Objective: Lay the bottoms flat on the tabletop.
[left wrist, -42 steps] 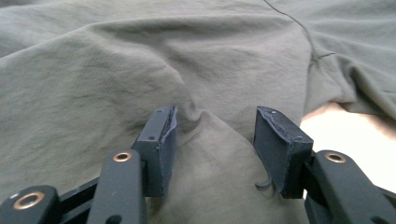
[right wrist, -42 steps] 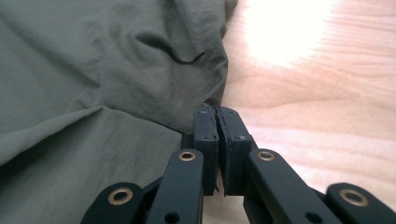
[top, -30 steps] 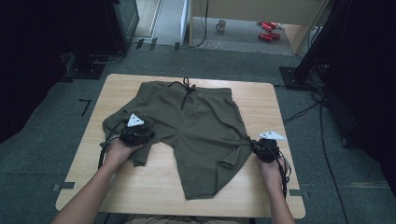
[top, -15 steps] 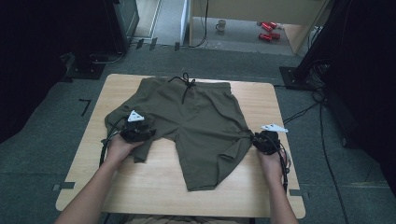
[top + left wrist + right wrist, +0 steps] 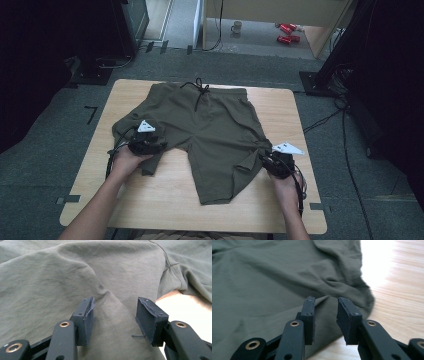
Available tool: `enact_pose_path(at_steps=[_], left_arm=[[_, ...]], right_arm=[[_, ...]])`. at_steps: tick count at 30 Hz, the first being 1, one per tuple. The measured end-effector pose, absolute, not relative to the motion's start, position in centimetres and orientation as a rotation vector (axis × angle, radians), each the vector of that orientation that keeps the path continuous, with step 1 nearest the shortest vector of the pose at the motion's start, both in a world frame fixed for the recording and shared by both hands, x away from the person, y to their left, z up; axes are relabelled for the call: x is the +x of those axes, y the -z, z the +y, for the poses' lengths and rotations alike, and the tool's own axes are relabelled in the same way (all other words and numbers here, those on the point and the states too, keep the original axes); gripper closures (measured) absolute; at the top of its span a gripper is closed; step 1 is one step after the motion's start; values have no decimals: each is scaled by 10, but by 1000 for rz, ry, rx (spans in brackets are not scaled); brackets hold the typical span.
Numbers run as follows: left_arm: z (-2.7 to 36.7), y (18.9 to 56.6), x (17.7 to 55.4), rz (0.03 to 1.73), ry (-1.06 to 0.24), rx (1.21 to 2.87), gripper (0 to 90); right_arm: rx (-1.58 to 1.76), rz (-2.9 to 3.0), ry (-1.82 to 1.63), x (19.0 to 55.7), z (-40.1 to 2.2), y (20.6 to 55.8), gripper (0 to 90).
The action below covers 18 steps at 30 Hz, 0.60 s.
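Olive-green drawstring shorts of thin woven cloth (image 5: 210, 130) lie spread on our pale wooden table (image 5: 165, 200), waistband away from us. Our left gripper (image 5: 113, 315) straddles a raised fold with jaws parted, and our right gripper (image 5: 325, 315) stands parted at the outer hem, so we judge both poised to pinch.

The high view looks forward and down from above the person's side of the table (image 5: 165, 200), far enough back to take in the whole tabletop, the floor around it and both forearms entering from the bottom edge.

The left gripper view sits low and very near the shorts (image 5: 62, 277), facing along its own two jaws across the cloth, with a strip of tabletop at its right.

The right gripper view is equally low and near, facing along its jaws toward the cloth edge, tabletop at right.

All three views share the shorts and the tabletop.
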<state>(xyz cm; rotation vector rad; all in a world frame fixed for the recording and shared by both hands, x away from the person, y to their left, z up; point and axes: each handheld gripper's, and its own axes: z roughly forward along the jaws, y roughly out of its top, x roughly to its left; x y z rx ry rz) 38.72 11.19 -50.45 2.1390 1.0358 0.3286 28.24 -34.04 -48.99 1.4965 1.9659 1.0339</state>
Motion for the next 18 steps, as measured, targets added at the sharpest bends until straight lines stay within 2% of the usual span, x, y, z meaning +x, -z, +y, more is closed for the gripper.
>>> enact_pose_path(at_steps=[9, 13, 16, 18], left_arm=[[112, 508, 387, 1041, -327, 2142, 476], [113, 508, 387, 1042, -326, 2142, 475], [112, 509, 386, 1042, -330, 2138, 475], [112, 509, 385, 1038, -335, 2137, 475]], right_arm=[[1449, 1961, -1109, 262, -319, 482, 576], [1447, 1989, -1098, 258, -308, 494, 515], [1465, 1995, -1103, 257, -304, 504, 518], [1471, 2014, -1085, 256, -302, 510, 565]])
